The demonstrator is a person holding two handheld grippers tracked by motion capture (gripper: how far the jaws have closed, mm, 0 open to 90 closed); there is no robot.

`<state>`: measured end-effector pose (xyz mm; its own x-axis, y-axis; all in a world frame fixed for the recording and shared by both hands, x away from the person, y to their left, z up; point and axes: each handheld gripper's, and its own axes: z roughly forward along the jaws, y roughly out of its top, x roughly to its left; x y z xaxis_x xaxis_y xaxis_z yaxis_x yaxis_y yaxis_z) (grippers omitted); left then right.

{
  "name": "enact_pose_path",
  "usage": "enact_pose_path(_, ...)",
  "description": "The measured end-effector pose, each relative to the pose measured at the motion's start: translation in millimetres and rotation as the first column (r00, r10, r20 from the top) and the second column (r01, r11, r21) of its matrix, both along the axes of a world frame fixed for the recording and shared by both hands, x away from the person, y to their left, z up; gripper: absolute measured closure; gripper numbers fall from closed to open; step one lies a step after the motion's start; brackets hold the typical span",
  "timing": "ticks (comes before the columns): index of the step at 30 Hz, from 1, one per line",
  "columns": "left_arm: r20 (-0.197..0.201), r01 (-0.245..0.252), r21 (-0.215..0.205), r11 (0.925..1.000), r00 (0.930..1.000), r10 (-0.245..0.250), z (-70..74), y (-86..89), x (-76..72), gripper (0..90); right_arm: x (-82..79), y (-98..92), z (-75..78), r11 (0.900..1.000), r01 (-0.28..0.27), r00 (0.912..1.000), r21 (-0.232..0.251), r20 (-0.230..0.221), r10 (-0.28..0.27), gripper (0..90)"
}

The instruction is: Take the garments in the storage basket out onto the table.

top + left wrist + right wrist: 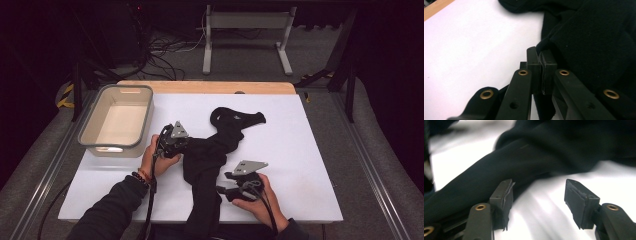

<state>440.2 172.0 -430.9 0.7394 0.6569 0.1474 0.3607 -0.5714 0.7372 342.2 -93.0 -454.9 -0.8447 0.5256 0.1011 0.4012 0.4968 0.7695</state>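
A black garment [205,160] lies crumpled down the middle of the white table cover [295,150], one end hanging over the near edge. My left gripper [186,144] sits at the garment's left edge. In the left gripper view it [540,58] is shut, with a fold of the black cloth [594,42] pinched between its pads. My right gripper [222,189] lies low on the garment's right side near the front. In the right gripper view its jaws [539,192] stand open over bare white cover, and the cloth [529,152] runs beside the left pad [507,195].
A grey plastic bin [100,105] with nothing in it stands at the table's left, close to my left hand. A wooden table edge [205,87] shows at the back. Beyond it, a white metal frame [247,20] and cables [160,50] are on the floor.
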Motion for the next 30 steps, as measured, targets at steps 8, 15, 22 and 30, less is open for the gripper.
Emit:
enact_pose_path(8,-0.029,-0.04,-0.064,0.9972,0.9988,0.038,-2.9,11.3,0.0,80.4,-10.6,24.3,-5.4,0.994,-0.063,0.9967,-0.09,0.047,0.067,63.3)
enact_pose_path(15,0.063,-0.065,-0.153,0.9861,0.9951,0.076,18.8,18.9,-28.0,60.0,-11.1,25.0,-3.9,0.99,-0.102,0.9913,-0.099,0.073,0.109,87.8)
enact_pose_path(22,0.084,0.007,-0.244,0.9697,0.9964,0.014,36.2,16.0,-58.0,44.1,-10.0,-5.1,28.5,1.0,0.0,0.9905,-0.018,0.138,0.003,88.5)
enact_pose_path(30,-0.085,0.12,-0.084,0.9892,0.9882,-0.128,-11.4,-36.9,-68.2,43.8,-29.9,-38.9,78.6,0.993,0.081,0.9511,0.089,0.291,-0.104,88.6)
